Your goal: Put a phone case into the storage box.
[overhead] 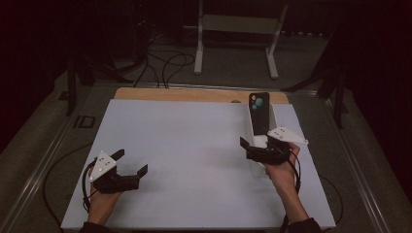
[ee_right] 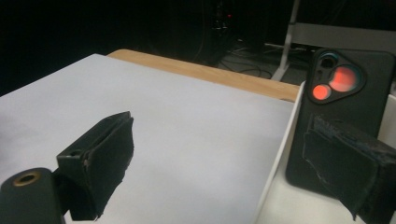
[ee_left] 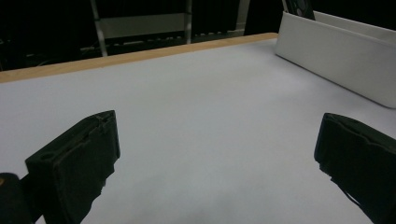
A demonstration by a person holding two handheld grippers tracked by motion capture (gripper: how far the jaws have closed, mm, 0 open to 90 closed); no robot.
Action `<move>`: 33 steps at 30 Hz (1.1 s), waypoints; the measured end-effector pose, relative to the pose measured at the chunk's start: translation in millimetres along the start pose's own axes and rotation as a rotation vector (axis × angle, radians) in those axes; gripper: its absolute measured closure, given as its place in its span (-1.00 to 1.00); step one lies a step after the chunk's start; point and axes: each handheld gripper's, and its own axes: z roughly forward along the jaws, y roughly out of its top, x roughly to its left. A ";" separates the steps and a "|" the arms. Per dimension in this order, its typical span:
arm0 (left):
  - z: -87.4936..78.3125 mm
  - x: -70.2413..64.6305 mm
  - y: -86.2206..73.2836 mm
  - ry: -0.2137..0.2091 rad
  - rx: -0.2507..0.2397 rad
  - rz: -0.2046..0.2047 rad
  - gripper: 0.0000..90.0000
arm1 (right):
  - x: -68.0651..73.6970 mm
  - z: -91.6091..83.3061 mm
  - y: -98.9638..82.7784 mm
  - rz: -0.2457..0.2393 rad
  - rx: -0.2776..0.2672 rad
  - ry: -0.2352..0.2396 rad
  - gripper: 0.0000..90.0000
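Right gripper (overhead: 256,143), jaws spread, straddles the near wall of the white tray (overhead: 273,112); the black phone (overhead: 259,112) stands inside, seemingly untouched. Left gripper (overhead: 130,162) hovers wide open, well apart.

Counted one phone (overhead: 259,112), black case, standing in one white tray (overhead: 256,170) at the right edge of the table (overhead: 184,145). Two grippers were over the table: left gripper (overhead: 132,162) near the front-left corner, right gripper (overhead: 253,145) at the tray, each with two black jaws spread apart. One white frame (overhead: 238,24) stood on the floor past the far edge.
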 end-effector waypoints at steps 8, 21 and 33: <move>-2.2 1.0 1.8 0.001 0.002 0.006 -0.98 | 4.3 -15.3 -21.6 -0.017 -0.018 0.032 -0.81; -8.8 4.9 3.0 0.014 -0.013 0.009 -0.98 | -0.1 -32.8 -51.9 0.024 -0.073 0.067 -0.81; -10.4 5.2 1.6 0.010 -0.011 0.020 -0.98 | 1.1 -37.9 -65.3 -0.011 -0.079 0.062 -0.81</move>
